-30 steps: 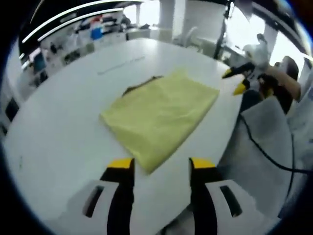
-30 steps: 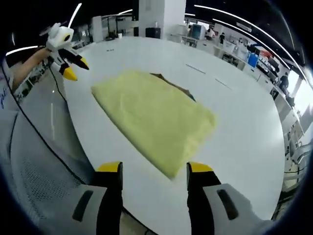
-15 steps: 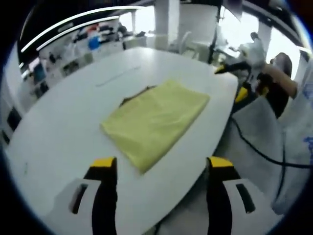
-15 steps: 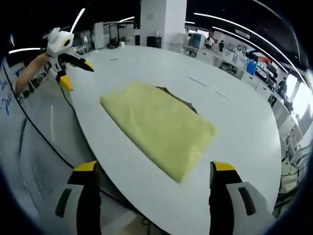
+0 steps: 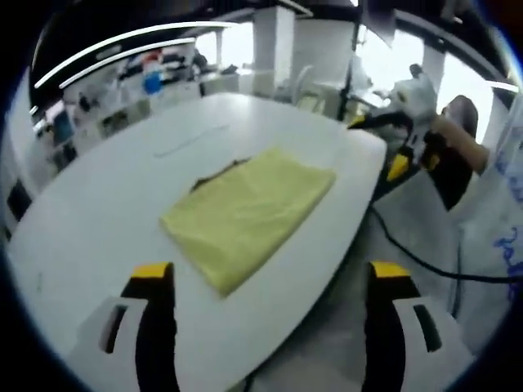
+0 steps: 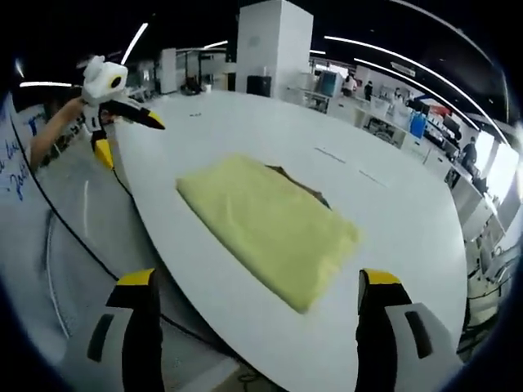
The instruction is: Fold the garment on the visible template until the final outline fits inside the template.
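We hold both tools wide open and empty, off the counter's [image 5: 73,212] near edge. The folded yellow garment [image 5: 245,208] lies flat ahead of the left tool [image 5: 270,282], its long axis running away toward the far right; a dark template [image 6: 298,181] edge peeks out beyond it. The right tool [image 6: 253,286] faces it similarly.

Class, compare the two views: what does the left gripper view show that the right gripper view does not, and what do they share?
Left gripper view alone: the right gripper held off the table's edge, and bright windows behind it.

Right gripper view alone: the left gripper beyond the table, and a white pillar.

Both: the folded yellow garment lying flat on the white table, a dark template edge peeking out behind it, jaws wide open.
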A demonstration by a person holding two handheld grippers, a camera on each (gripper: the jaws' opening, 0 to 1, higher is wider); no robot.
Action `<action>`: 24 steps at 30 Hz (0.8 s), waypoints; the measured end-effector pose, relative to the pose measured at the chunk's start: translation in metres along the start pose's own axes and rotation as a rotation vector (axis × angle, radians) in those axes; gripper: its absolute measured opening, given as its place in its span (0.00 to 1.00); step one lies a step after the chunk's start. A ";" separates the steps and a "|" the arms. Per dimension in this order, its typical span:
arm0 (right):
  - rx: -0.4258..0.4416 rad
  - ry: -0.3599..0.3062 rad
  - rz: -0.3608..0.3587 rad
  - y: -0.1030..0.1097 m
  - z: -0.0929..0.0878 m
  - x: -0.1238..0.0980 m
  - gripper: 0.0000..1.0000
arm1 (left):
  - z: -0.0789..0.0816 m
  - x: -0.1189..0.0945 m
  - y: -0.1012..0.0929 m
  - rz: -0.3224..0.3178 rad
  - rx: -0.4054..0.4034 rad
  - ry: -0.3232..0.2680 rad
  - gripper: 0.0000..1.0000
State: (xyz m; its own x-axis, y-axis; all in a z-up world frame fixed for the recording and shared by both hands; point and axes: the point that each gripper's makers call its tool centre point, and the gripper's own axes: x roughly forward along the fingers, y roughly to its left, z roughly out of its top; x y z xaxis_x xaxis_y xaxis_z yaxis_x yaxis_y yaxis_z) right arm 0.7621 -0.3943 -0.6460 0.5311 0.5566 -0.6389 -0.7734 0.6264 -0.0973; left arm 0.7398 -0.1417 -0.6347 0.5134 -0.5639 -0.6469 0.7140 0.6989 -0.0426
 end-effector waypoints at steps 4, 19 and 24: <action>0.003 -0.011 0.002 0.003 0.003 -0.002 1.00 | 0.001 0.000 -0.004 -0.010 0.002 -0.004 0.99; -0.017 -0.036 -0.013 0.004 0.012 -0.010 1.00 | 0.002 -0.007 -0.010 -0.012 0.017 -0.008 0.99; -0.013 -0.038 -0.008 0.006 0.012 -0.009 1.00 | 0.003 -0.009 -0.009 -0.005 0.016 -0.020 0.99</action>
State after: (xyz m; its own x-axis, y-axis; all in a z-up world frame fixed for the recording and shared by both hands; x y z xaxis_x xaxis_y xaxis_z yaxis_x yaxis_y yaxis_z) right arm 0.7565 -0.3888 -0.6314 0.5494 0.5720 -0.6090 -0.7737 0.6236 -0.1122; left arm 0.7307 -0.1446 -0.6262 0.5193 -0.5761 -0.6312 0.7237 0.6893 -0.0337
